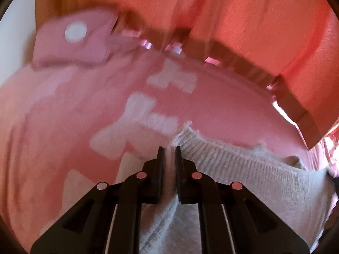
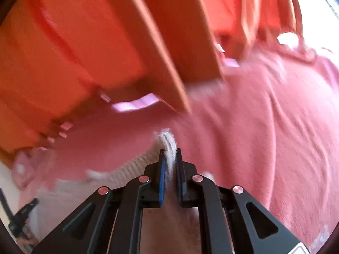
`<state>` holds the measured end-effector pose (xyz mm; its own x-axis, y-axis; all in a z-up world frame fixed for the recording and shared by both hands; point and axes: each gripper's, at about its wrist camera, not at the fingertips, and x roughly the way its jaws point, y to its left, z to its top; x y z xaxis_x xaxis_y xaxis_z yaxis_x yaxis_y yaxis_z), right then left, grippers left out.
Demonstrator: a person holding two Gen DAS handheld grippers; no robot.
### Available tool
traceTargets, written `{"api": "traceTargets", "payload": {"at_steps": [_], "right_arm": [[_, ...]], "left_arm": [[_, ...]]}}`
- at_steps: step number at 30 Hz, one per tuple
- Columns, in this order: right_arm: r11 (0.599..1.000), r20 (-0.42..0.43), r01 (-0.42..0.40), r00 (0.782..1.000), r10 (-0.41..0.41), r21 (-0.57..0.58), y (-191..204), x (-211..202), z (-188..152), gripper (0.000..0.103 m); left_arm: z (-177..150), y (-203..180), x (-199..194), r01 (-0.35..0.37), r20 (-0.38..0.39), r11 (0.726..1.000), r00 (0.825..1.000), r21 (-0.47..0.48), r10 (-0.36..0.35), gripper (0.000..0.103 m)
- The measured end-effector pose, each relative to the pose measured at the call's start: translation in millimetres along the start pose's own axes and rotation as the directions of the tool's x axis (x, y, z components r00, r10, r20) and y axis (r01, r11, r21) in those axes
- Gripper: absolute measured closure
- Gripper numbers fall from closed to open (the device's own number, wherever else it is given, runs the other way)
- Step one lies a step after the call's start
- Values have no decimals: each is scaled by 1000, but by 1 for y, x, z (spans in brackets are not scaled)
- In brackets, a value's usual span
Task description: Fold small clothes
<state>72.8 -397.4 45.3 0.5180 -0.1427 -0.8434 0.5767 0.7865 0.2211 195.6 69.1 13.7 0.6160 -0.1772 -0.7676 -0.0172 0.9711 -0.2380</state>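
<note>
A small white knit garment [image 1: 243, 169] with a ribbed hem hangs stretched between both grippers above a pink blanket [image 1: 63, 127] patterned with white shapes. My left gripper [image 1: 169, 151] is shut on one corner of the garment. My right gripper [image 2: 169, 153] is shut on the other corner [image 2: 166, 139], with a tuft of ribbed knit sticking out past the fingertips. The ribbed edge [image 2: 127, 167] runs off to the left in the right wrist view. Both views are motion-blurred.
Orange wooden furniture [image 1: 254, 31] with slats stands just behind the blanket [image 2: 275, 127] and shows in the right wrist view [image 2: 63, 53]. A folded pink cloth with a white dot [image 1: 74, 40] lies at the far left. The other gripper [image 2: 21, 220] shows at lower left.
</note>
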Motion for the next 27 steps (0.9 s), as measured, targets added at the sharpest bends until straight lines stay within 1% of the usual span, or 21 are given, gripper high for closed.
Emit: {"api": "traceTargets", "payload": {"at_steps": [1,4,6,7,8,9,10,11,12,13,14,15,17,18,20,21,22,23,24,25,27], "right_arm": [[1000,-65,30,997,-30,-3,-3,18,-4,95],[999,-53,36,998,-37,-25,0,15,-4,95],[1000,-38,21,999,-22,-15,6,1,-4,89],[1000,2,-3,1000,3,-16,10,-14,-5,88],[1000,38,-9,999,9,-25,14,-16,-1,87],[999,108,-1,994,7,-49,21,-36,-5,86],[996,156,-16,987,30,-92,32,-55,-13,85],[992,162,-39,985,58,-119,38,-62,-19,85],[982,143,-92,983,116,-166,50,-71,-30,85],[965,107,-144,979,171,-217,65,-75,-43,85],[950,76,-178,976,203,-256,77,-77,-52,85],[922,23,-225,969,245,-316,96,-78,-68,85],[878,-61,-287,956,286,-383,123,-78,-94,85],[851,-119,-322,946,300,-415,138,-76,-110,85],[815,-192,-346,938,288,-465,160,-70,-138,85],[801,-213,-348,937,278,-487,170,-70,-148,85],[791,-226,-345,938,264,-505,175,-68,-157,85],[784,-234,-328,943,237,-527,180,-64,-166,85],[778,-226,-308,950,217,-547,182,-62,-172,85],[768,-209,-291,956,206,-571,183,-62,-176,85],[765,-212,-298,954,213,-571,181,-63,-177,85]], "left_arm": [[0,7,6,11,-20,999,1000,-37,-12,94],[1,11,5,15,-17,999,1000,-48,-16,93],[0,6,3,8,-19,1000,1000,-22,-8,90],[0,3,0,1,-15,1000,1000,-8,-2,89],[-1,2,-6,0,-5,1000,1000,-3,0,87],[-1,0,-19,20,17,1000,1000,3,-20,83],[-2,-1,-29,34,27,999,999,6,-34,80],[-4,0,-44,47,43,999,998,4,-47,65],[-9,2,-58,54,61,999,997,-5,-54,42],[-17,7,-77,50,82,998,996,-35,-47,31],[-23,12,-88,41,90,997,995,-70,-35,22],[-31,19,-99,43,90,994,995,-103,-34,22],[-58,38,-114,44,55,981,998,-188,-34,20],[-73,48,-116,35,29,971,999,-236,-29,20],[-96,62,-113,31,-20,957,999,-290,-39,20],[-110,70,-108,28,-56,947,997,-320,-48,20],[-117,73,-106,31,-66,942,996,-335,-56,21],[-122,73,-111,37,-31,946,998,-323,-50,21],[-124,69,-114,21,-22,953,999,-304,-29,20],[-126,64,-114,18,-34,957,999,-290,-29,19],[-129,60,-112,15,-27,959,999,-281,-23,17]]}}
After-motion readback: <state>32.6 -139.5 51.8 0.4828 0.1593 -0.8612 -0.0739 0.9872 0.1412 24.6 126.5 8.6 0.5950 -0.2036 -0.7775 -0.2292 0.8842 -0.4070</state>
